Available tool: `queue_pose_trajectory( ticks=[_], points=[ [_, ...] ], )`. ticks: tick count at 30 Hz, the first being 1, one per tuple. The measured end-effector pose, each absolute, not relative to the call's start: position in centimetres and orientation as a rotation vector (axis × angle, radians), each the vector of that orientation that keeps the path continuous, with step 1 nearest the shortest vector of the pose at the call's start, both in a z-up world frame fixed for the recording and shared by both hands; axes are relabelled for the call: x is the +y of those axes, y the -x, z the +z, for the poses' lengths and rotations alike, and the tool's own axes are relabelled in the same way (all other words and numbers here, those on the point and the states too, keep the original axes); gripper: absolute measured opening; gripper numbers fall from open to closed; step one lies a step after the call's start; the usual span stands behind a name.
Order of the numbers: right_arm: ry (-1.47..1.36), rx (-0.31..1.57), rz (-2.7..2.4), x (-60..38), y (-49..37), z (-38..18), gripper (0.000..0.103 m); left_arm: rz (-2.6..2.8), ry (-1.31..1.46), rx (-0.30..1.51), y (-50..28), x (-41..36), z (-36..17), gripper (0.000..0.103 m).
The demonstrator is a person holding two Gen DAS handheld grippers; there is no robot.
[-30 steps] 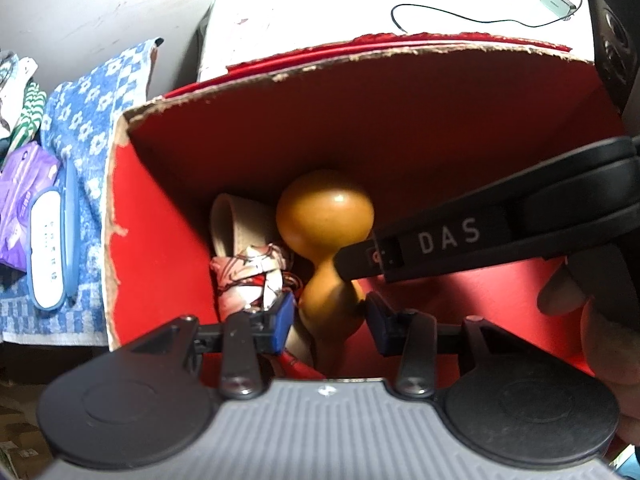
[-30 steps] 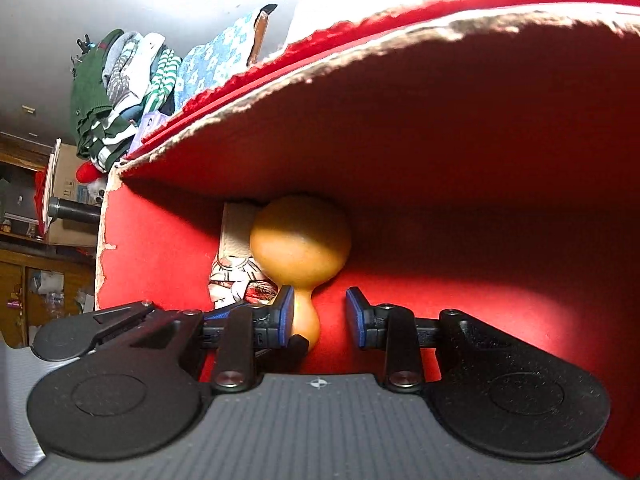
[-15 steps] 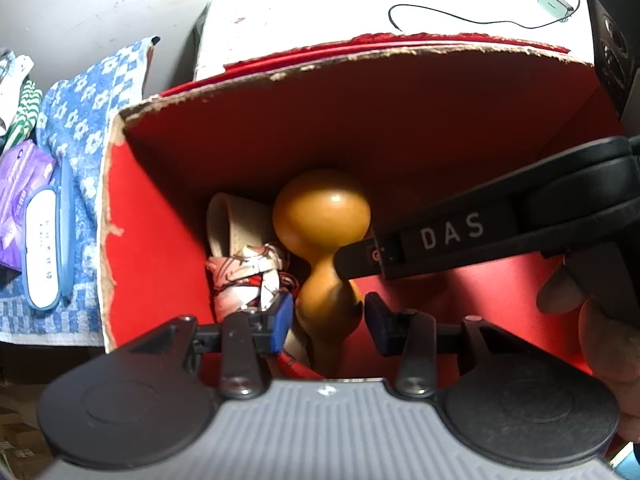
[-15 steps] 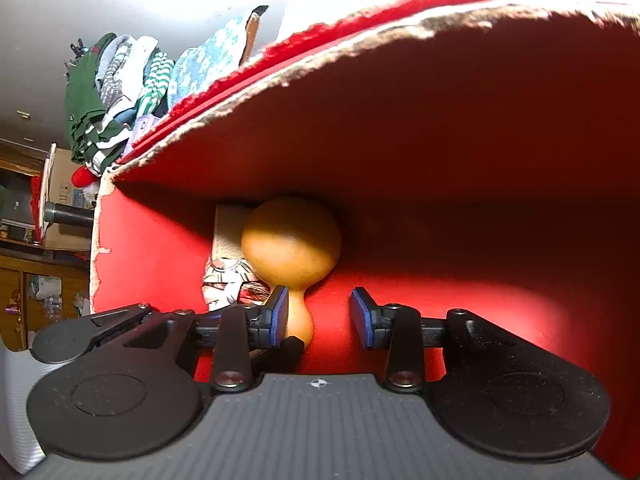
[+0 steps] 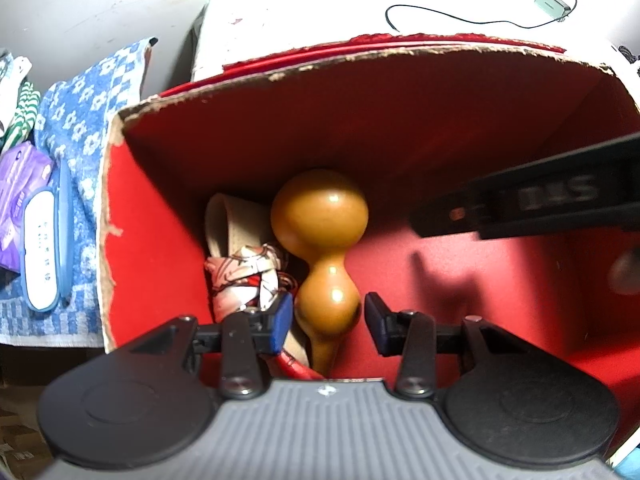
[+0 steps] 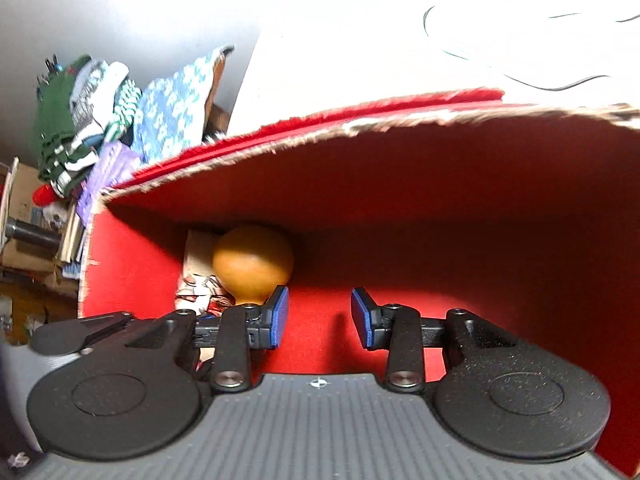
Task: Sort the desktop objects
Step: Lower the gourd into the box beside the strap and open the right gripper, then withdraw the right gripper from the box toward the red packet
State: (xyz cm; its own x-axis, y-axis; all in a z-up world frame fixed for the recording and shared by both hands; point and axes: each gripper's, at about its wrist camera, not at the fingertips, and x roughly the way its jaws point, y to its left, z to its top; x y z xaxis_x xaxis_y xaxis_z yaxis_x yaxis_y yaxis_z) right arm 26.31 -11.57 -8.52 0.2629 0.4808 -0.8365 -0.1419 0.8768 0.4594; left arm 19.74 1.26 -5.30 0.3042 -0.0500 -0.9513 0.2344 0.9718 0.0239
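Note:
A tan gourd [image 5: 320, 216] lies in the open red box [image 5: 440, 120], beside a beige strap roll [image 5: 232, 224] and a red-and-white patterned bundle [image 5: 244, 276]. My left gripper [image 5: 326, 318] hovers open over the box, and the gourd's lower lobe shows in the gap between its blue pads. In the left wrist view, the right gripper's black body [image 5: 520, 208] reaches in from the right. My right gripper [image 6: 318, 316] is open with only the red box [image 6: 440, 200] floor between its fingers. The gourd [image 6: 252, 264] sits to its left.
Left of the box, a blue flowered towel [image 5: 88, 92] carries a purple pack [image 5: 20, 184] and a white-and-blue case [image 5: 40, 248]. On the white table behind the box lies a black cable with a small adapter [image 5: 552, 0]. Folded clothes [image 6: 72, 120] are piled at far left.
The right gripper has drawn back and to the right, away from the gourd, which no longer sits between its fingers. The left gripper has stayed in place, still open.

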Motion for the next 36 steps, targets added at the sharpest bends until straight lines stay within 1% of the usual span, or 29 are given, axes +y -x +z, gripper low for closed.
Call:
queue_pose_trajectory(
  ticks=[5,7,9,13,15,17,26,36],
  points=[
    [-0.369,1.178,0.444,-14.5,-24.4,-6.9,0.038,-0.184,-0.180,1.228,-19.5,1.4,-4.7,0.047],
    [-0.394,1.154,0.448,-13.7,-24.0,-6.2,0.038,-0.167,-0.197,1.200,-19.1,0.9,-4.2,0.049],
    [-0.413,1.126,0.451,-14.4,-23.1,-5.6,0.038,-0.162,-0.183,1.173,-18.0,0.5,-3.3,0.054],
    [-0.448,1.056,0.478,-14.8,-21.5,-4.7,0.038,-0.143,-0.190,1.090,-16.3,-0.3,-0.9,0.059],
    [-0.464,1.018,0.503,-14.8,-20.5,-4.2,0.038,-0.131,-0.195,1.052,-15.3,-0.7,0.2,0.065],
    [-0.463,0.983,0.523,-14.8,-19.6,-3.8,0.038,-0.126,-0.194,1.031,-14.4,-1.2,1.1,0.069],
    [-0.409,0.836,0.620,-15.1,-15.7,-1.9,0.038,-0.096,-0.168,0.984,-12.0,-0.3,2.1,0.069],
    [-0.431,0.806,0.753,-17.8,-12.7,-1.0,0.038,-0.110,-0.041,0.980,-7.8,1.5,2.7,0.069]
  ],
)
